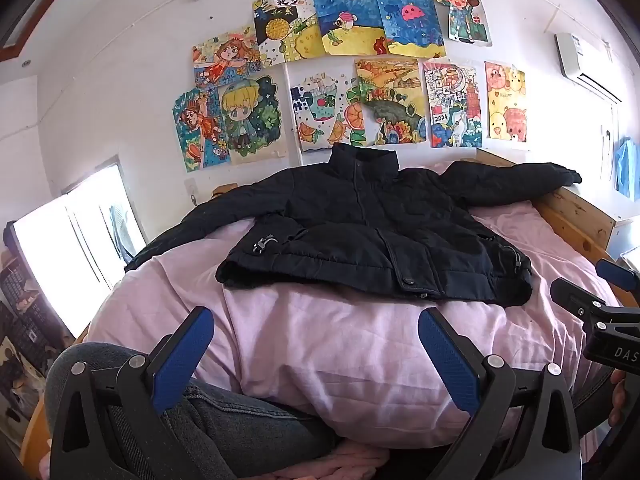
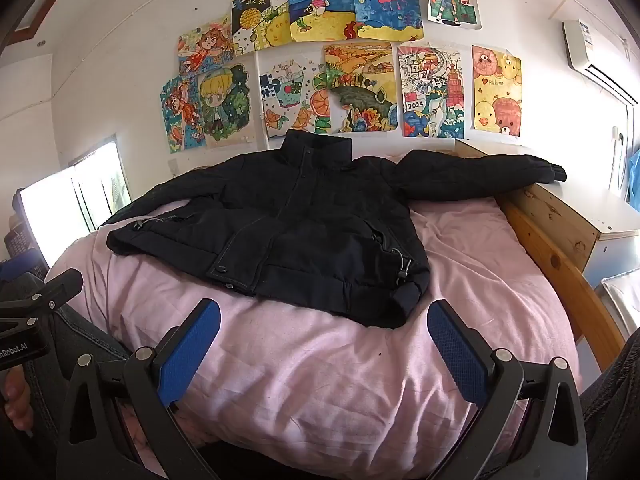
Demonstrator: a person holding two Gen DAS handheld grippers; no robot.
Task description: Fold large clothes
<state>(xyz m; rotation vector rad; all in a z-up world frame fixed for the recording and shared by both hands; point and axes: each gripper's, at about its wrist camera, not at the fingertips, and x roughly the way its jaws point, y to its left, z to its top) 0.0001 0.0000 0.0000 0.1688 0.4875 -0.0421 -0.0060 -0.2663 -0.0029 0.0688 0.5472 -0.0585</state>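
A black padded jacket (image 1: 372,232) lies flat, front up, on a pink bedsheet (image 1: 340,344), collar toward the wall and both sleeves spread out. It also shows in the right wrist view (image 2: 288,228). Its right sleeve (image 2: 480,180) rests over the wooden bed frame. My left gripper (image 1: 316,344) is open and empty, held above the sheet short of the jacket's hem. My right gripper (image 2: 324,340) is open and empty, close to the hem's right corner. The right gripper also shows at the right edge of the left wrist view (image 1: 600,312).
A wooden bed frame (image 2: 552,248) runs along the right side, with a white cabinet (image 2: 612,240) beyond it. Children's drawings (image 1: 352,76) cover the wall behind. A bright window (image 1: 72,252) is at left. A person's jeans-clad legs (image 1: 248,420) are below the left gripper.
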